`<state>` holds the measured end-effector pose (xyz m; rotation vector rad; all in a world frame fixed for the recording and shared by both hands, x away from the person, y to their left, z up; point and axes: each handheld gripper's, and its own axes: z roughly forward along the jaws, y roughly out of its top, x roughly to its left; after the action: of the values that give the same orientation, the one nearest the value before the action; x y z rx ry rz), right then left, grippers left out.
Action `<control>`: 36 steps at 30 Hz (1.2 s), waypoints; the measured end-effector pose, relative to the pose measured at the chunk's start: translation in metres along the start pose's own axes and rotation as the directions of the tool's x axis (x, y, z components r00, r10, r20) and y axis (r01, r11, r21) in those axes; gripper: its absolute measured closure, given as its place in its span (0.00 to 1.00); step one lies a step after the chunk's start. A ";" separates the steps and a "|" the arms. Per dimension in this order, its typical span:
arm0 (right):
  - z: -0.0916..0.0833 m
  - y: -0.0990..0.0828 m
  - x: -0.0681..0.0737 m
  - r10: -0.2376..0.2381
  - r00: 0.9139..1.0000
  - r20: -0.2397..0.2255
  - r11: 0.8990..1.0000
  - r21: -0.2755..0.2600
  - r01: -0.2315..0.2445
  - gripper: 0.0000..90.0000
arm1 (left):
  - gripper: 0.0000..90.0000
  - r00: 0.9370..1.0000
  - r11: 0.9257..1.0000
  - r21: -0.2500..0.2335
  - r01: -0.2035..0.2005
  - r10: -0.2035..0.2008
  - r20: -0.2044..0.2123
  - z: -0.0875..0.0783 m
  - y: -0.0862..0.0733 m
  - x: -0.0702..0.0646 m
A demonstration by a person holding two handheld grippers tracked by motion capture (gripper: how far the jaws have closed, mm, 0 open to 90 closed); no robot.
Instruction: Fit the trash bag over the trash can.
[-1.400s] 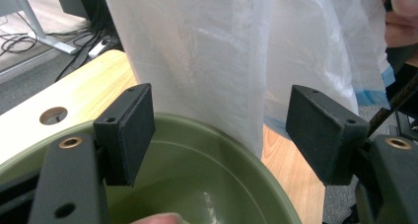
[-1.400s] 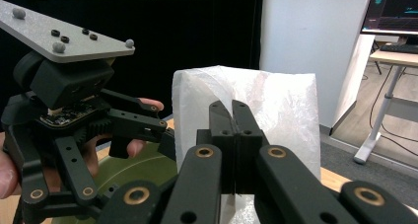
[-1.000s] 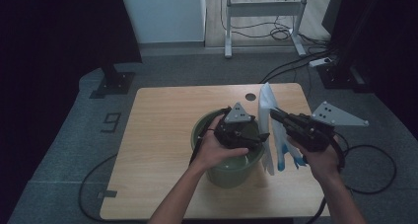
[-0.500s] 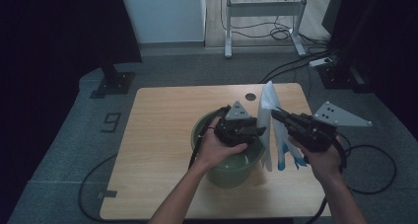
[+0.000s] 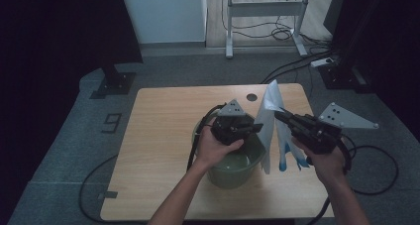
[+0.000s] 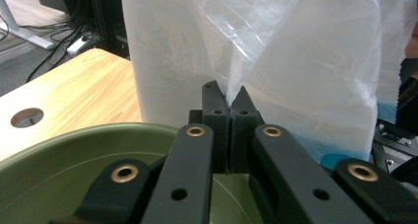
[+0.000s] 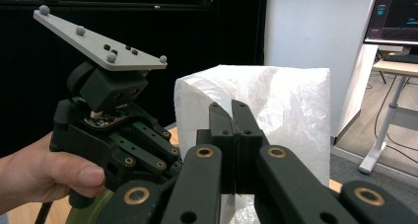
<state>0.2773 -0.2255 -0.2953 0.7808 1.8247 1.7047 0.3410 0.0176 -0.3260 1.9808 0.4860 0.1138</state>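
Green bucket (image 5: 233,168): round, olive-green, standing on the wooden table (image 5: 158,136) toward its near right part; taken here as the landmark.

White plastic bag (image 5: 270,121): thin, translucent, held upright in the air just right of the bucket, its lower edge hanging beside the bucket's right rim. In the left gripper view the bag (image 6: 256,56) rises directly beyond the bucket's rim (image 6: 88,140).

Left gripper (image 5: 256,128): held in the person's left hand (image 5: 213,148) above the bucket's far-right rim, pointing right toward the bag. Its jaws have just been closing and now stand together, pinching a fold of the bag's film between the tips, as the left gripper view (image 6: 230,98) shows.

Right gripper (image 5: 280,113): held in the right hand (image 5: 324,160) to the right of the bucket, pointing left. Jaws pressed together on the bag's edge; in the right gripper view (image 7: 231,110) the bag (image 7: 286,115) stands just behind the closed tips.

Blue-marked item (image 5: 289,158): lying on the table right of the bucket, below the bag; what it is cannot be told.
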 end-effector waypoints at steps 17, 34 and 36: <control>0.002 0.002 0.002 -0.005 1.000 -0.005 1.000 0.001 0.005 0.99 | 1.00 0.998 0.999 -0.048 -0.008 0.004 -0.070 -0.036 0.002 0.007; 0.015 -0.001 0.008 -0.008 1.000 -0.025 1.000 0.028 0.008 0.99 | 1.00 0.995 0.998 -0.066 0.000 -0.006 -0.102 -0.075 -0.009 0.018; 0.017 -0.001 0.009 -0.009 1.000 -0.029 0.999 0.032 0.010 0.99 | 1.00 0.995 0.998 -0.070 0.000 -0.007 -0.104 -0.078 -0.010 0.019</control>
<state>0.2828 -0.2069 -0.2977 0.7635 1.8763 1.6930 0.3327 0.0946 -0.3025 1.9122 0.5460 0.2304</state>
